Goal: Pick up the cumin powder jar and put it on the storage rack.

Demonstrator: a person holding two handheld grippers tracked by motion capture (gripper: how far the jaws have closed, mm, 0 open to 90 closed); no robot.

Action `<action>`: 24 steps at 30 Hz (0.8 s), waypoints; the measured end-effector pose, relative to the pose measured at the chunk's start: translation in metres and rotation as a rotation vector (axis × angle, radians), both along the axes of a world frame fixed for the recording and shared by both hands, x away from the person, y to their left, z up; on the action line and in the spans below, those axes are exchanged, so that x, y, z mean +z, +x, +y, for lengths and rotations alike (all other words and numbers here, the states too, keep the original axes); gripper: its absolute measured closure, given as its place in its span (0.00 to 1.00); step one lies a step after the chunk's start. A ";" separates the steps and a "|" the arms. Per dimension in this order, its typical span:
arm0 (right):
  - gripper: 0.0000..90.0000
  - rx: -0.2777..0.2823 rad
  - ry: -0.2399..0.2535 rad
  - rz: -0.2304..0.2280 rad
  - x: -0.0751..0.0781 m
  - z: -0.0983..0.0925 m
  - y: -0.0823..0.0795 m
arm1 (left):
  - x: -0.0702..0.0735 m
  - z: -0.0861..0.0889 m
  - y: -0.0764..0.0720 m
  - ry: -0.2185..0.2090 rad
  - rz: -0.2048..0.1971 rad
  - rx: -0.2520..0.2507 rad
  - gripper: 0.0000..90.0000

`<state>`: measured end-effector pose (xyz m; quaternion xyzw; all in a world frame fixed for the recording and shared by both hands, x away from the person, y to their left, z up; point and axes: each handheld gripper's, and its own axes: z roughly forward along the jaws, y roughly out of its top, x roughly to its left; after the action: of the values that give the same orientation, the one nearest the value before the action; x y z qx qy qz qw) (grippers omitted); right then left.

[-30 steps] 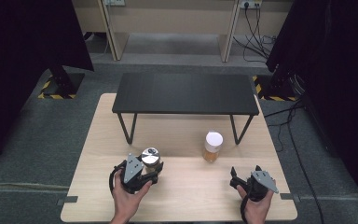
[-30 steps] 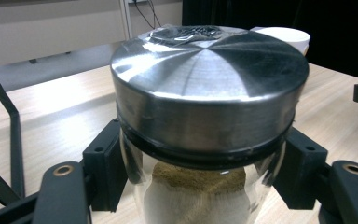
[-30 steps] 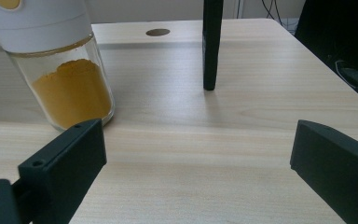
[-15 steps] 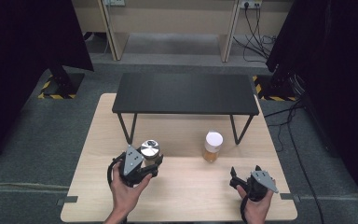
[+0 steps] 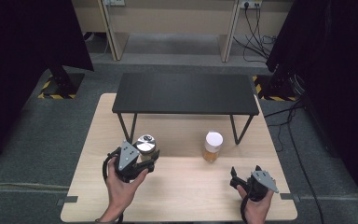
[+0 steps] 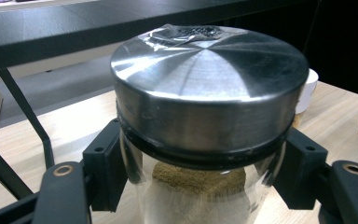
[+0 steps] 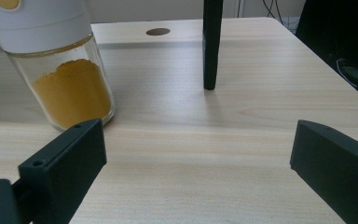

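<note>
My left gripper (image 6: 205, 186) clamps the glass jar (image 6: 200, 196) below its steel lid (image 6: 209, 88); slippery, breakable, fairly heavy, I judge.

The black shelf (image 5: 184, 92) spans the bench (image 5: 182, 196) at twelve o'clock, legs blocking beneath. The white-capped jar (image 5: 212, 145) stands at one o'clock. Bare bench lies toward six o'clock.

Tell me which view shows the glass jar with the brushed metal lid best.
The left gripper view: the glass jar with the brushed metal lid is close up, clamped between that tool's black jaws, brownish powder visible inside. The high view shows it small, from above.
</note>
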<state>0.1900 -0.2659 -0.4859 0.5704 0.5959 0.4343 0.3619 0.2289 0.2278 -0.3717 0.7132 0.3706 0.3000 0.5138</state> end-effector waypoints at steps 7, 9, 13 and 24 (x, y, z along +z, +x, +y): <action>0.04 0.000 0.004 0.000 0.000 -0.001 0.000 | 0.013 0.001 0.005 0.001 0.011 0.003 0.33; 0.04 0.000 0.006 0.001 0.000 -0.001 0.000 | 0.017 0.002 0.006 0.004 0.012 -0.001 0.33; 0.04 0.001 0.005 0.000 0.000 -0.001 0.000 | 0.025 0.004 0.009 0.003 0.020 -0.008 0.33; 0.04 -0.001 0.008 -0.003 -0.001 -0.001 0.000 | 0.049 0.011 0.022 0.003 0.063 -0.020 0.33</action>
<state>0.1898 -0.2674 -0.4865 0.5717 0.5932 0.4373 0.3605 0.2508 0.2385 -0.3229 0.7266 0.3790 0.2728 0.5040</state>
